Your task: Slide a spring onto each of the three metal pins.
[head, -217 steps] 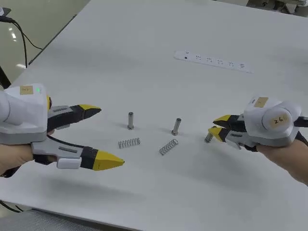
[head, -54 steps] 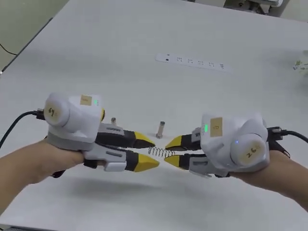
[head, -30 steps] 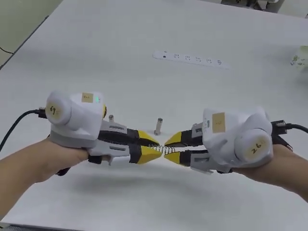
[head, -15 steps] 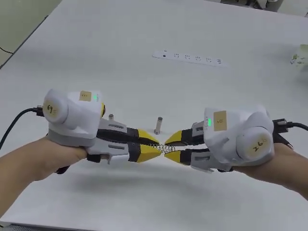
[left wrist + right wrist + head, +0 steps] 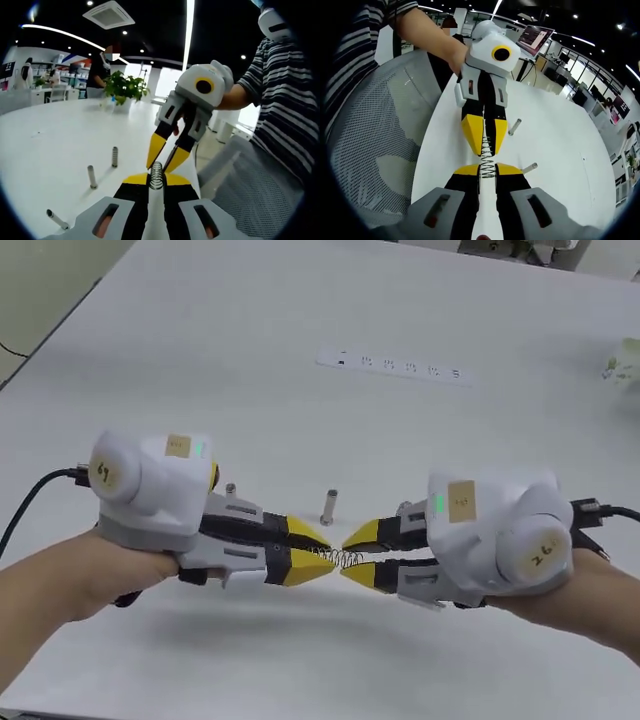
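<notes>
Claws meet tip to tip over the white bench. At left, my left claw is clamped shut on one end of the spring, which runs level between the two tools. Behind them, a short metal pin stands upright beside the left claw's body, and a second pin stands just beyond the spring. At right, my right claw has its jaws slightly apart around the spring's other end. A white power strip lies well back.
</notes>
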